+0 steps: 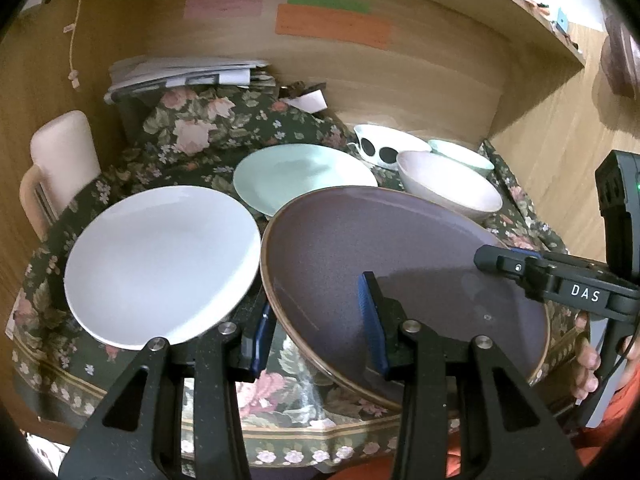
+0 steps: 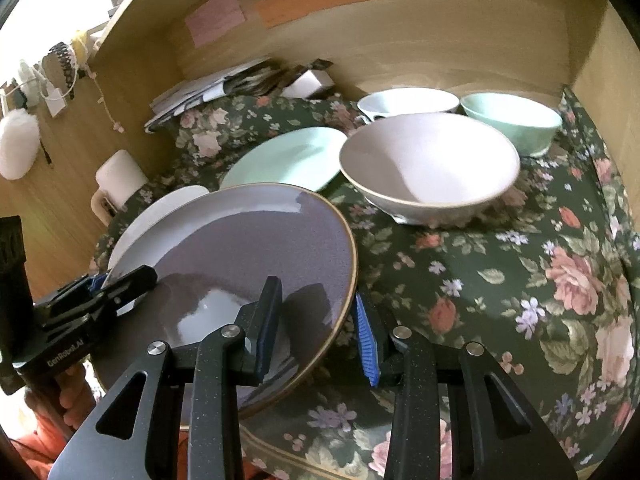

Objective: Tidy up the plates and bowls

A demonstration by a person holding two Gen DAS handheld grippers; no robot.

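Observation:
A large purple plate (image 1: 400,264) (image 2: 248,248) with a brown rim sits tilted at the table's front. My left gripper (image 1: 316,332) is open, its fingers astride the plate's left rim. My right gripper (image 2: 316,328) is open, its fingers astride the plate's right rim; it also shows at the right of the left wrist view (image 1: 504,262). A white plate (image 1: 160,260) lies left of the purple one. A mint plate (image 1: 300,176) (image 2: 288,156) lies behind. A pink-white bowl (image 2: 428,164) (image 1: 448,184), a mint bowl (image 2: 512,120) and a dotted white cup (image 1: 384,148) stand at the back right.
A floral cloth (image 2: 520,280) covers the table inside a wooden alcove. A paper stack (image 1: 180,76) lies at the back left. A pink mug-like object (image 1: 60,160) stands at the left edge. Coloured notes (image 1: 332,24) hang on the back wall.

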